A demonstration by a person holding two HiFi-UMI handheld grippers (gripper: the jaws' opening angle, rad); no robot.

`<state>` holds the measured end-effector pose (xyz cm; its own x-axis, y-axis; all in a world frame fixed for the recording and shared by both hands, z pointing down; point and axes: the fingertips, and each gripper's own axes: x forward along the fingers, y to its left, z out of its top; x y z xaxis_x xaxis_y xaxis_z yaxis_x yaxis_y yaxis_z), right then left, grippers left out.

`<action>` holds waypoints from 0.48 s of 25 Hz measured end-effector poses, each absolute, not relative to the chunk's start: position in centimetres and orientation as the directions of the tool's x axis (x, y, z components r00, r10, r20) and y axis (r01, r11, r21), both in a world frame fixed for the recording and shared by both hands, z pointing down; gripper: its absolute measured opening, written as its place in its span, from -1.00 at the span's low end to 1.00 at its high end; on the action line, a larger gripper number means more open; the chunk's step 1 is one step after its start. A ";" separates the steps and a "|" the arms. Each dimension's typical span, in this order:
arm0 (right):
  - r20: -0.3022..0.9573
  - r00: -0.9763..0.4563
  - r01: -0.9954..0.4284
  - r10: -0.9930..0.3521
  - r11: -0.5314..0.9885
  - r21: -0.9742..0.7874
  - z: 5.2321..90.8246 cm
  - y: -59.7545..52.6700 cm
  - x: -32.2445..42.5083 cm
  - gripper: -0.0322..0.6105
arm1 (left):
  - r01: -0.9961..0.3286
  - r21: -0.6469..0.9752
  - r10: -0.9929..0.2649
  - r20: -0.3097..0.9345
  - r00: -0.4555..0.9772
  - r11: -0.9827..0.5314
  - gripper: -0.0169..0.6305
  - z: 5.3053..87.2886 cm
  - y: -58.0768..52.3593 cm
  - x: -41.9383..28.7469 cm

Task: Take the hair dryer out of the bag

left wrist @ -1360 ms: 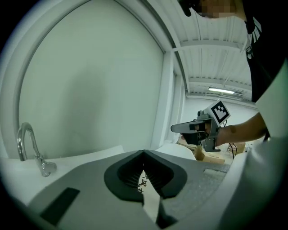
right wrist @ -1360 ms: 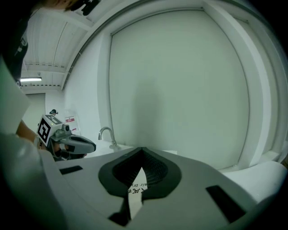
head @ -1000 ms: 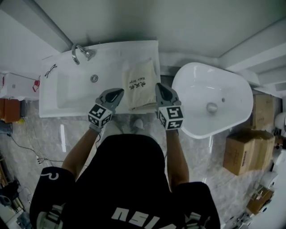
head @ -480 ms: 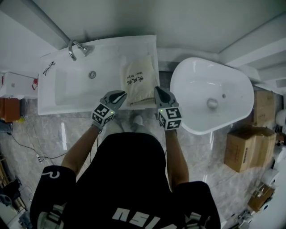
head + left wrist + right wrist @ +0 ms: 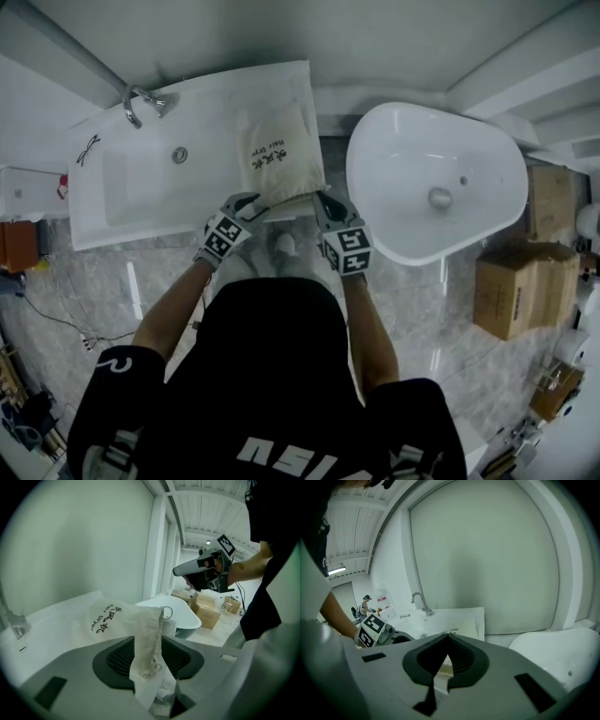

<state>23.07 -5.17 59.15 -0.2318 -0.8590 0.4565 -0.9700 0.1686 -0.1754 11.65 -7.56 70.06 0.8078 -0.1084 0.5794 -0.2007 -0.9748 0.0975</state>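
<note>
Left gripper [image 5: 251, 200]: jaws recorded wide apart, having just been opening. The hemmed mouth edge of the cloth bag [image 5: 277, 155] hangs loose between them, not pressed.

Right gripper [image 5: 320, 198]: jaws closed, with a pale strip of the bag's near edge pinched between them; how much is caught cannot be made out.

The hair dryer is hidden by the cloth.

The bag is laid just ahead of both grippers on the washbasin [image 5: 112, 202] deck, along its right edge. The sunken bowl lies left of the left gripper. Right of the right gripper, a narrow floor gap is seen, then the oval tub [image 5: 487, 159].

Bare sink [image 5: 141, 192] left of the bag [image 5: 277, 155]; tub [image 5: 492, 173] close right.
</note>
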 end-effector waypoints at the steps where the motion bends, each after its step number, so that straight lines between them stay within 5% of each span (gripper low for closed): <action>1: 0.462 -0.232 -0.970 -0.856 0.167 -0.178 59.4 -4.8 23.0 -0.91 | -0.201 0.080 -0.113 0.600 0.792 -0.976 -0.44 70.7 -7.5 11.7; 5: 0.479 -0.236 -0.968 -0.846 0.162 -0.190 60.4 -3.9 22.9 -0.91 | -0.219 0.037 -0.141 0.660 0.738 -0.975 -0.50 72.1 -8.0 12.1; 8: 0.484 -0.247 -0.965 -0.839 0.171 -0.197 60.9 -3.6 22.5 -0.91 | -0.258 0.074 -0.154 0.637 0.755 -0.963 -0.76 71.0 -8.8 12.2; 12: 0.503 -0.280 -0.957 -0.818 0.196 -0.213 62.0 -3.5 21.4 -0.91 | -0.296 0.157 -0.152 0.588 0.794 -0.942 -0.81 69.4 -9.9 12.2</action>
<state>21.44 -3.54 62.04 -0.2798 -0.8177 0.5030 -0.9571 0.1962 -0.2133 12.19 -9.85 69.43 0.7944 -0.1516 0.5882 -0.2958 -0.9423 0.1567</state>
